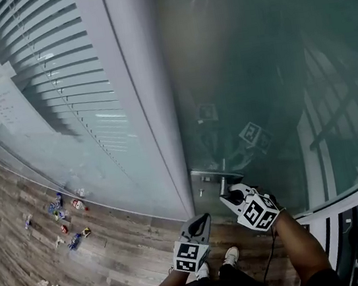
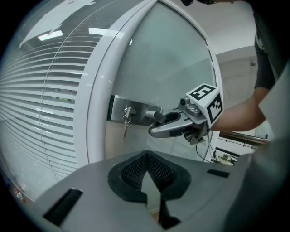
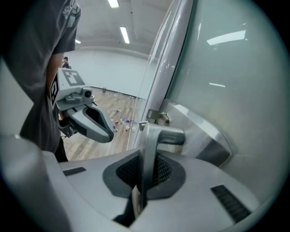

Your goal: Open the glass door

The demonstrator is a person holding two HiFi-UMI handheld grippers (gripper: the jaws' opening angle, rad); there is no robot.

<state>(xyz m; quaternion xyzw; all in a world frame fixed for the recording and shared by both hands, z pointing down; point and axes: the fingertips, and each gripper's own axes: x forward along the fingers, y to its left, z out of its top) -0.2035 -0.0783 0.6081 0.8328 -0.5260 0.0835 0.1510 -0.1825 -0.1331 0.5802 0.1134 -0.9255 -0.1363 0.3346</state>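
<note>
Dangling keys (image 2: 124, 125), right tongs (image 2: 157, 125) on handle (image 2: 151, 114) — clamped

My left claw (image 2: 147, 156) and right claw (image 3: 141, 181) are pale grey with black ribbed pads (image 2: 131, 172), and each carries a white marker cube (image 1: 261, 213) printed with black squares. The door handle (image 3: 152, 136) and the lock plate (image 2: 136, 110) are brushed silver against the cloudy, greenish glass door (image 1: 273, 58), which sits beside a plain white frame (image 1: 144, 111). The blinds (image 1: 54, 64) make white horizontal stripes, and the floor (image 1: 117, 261) is brown wood planking streaked with grey.
</note>
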